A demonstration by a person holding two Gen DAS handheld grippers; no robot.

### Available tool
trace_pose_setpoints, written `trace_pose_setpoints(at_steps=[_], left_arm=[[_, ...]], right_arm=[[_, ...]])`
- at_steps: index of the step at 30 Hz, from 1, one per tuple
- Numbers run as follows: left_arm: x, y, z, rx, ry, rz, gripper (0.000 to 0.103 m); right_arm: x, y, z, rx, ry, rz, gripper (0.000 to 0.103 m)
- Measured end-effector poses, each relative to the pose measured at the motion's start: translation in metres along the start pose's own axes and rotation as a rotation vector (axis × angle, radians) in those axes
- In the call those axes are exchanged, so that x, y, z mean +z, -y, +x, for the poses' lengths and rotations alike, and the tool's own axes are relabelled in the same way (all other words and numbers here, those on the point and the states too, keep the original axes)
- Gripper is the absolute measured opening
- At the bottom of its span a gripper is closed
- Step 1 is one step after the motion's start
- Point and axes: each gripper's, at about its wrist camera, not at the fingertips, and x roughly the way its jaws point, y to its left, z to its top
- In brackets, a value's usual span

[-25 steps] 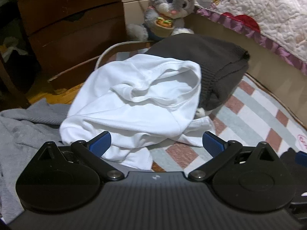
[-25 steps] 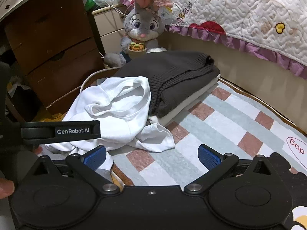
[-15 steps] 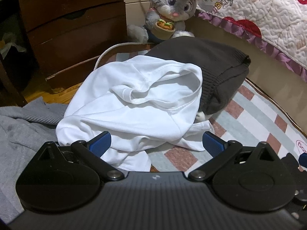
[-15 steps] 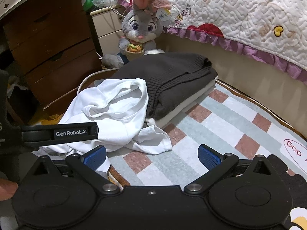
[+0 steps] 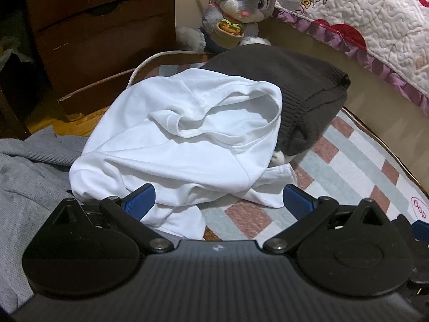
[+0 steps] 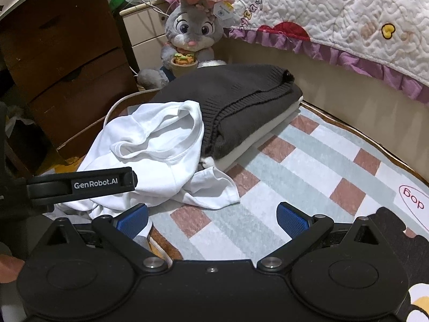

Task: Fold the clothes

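A crumpled white shirt lies on the checked mat, leaning on a folded dark grey sweater. The sweater tops a folded white garment in the right wrist view. My left gripper is open and empty, just short of the shirt's near edge. My right gripper is open and empty above the mat, right of the white shirt and in front of the sweater. The left gripper's body shows at the left there.
A light grey knit garment lies at the left. A plush rabbit sits behind the pile. A dark wooden drawer unit stands at the back left. A bed with a quilted cover borders the mat on the right. A white cable runs behind the shirt.
Both grippers have drawn back and tilted a little, so the pile sits slightly farther and higher in view. The clothes have not moved. Both grippers stay open.
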Motion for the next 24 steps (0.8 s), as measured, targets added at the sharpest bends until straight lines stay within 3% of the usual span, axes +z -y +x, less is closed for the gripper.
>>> trace_pose_setpoints(at_steps=[24], left_arm=[[-0.0013,-0.0021,0.0027,0.005,-0.017,0.004,0.103]], right_arm=[[-0.0070,-0.0063,0.0077,-0.022,-0.019,-0.006,0.103]])
